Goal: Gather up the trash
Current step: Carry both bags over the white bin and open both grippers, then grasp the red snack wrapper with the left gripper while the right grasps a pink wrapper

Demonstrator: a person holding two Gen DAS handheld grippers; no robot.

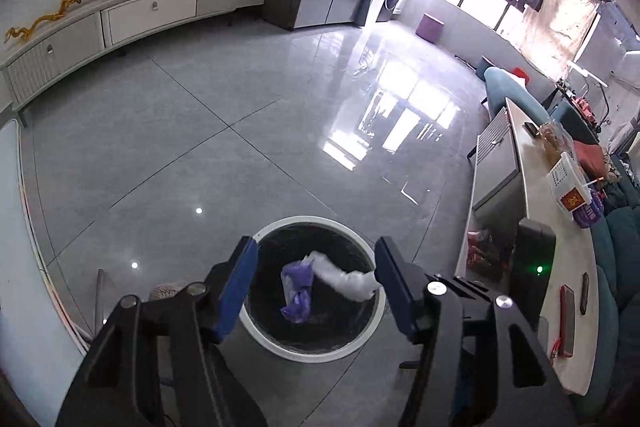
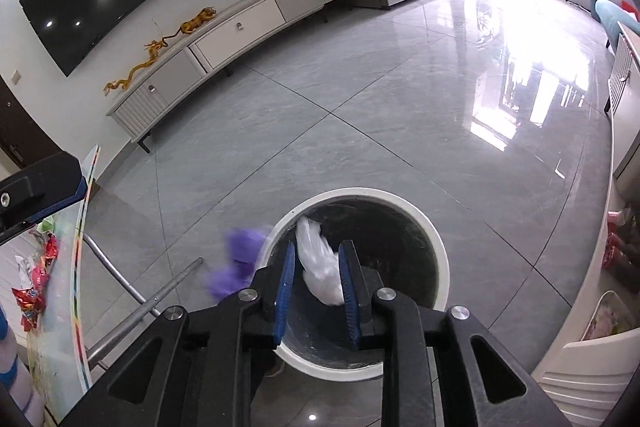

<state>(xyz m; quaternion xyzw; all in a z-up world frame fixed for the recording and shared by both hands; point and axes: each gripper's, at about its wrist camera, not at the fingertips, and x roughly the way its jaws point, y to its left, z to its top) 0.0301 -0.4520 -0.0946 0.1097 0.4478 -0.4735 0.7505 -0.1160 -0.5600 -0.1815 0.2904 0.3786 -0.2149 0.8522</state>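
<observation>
The purple wrapper is blurred in mid-air over the round white-rimmed bin, seemingly just let go and dropping in, though the right wrist view places it at the rim's left edge, so it may or may not land inside. The left gripper hovers above the bin, released and empty. The right gripper clasps a crumpled clear plastic bag over the bin mouth, not yet dropped. More trash looks left: red snack wrappers lie on the glass table at the left, and a carton sits on the long white table at the right. The grey tiled floor is glossy; a TV cabinet stands far left.
</observation>
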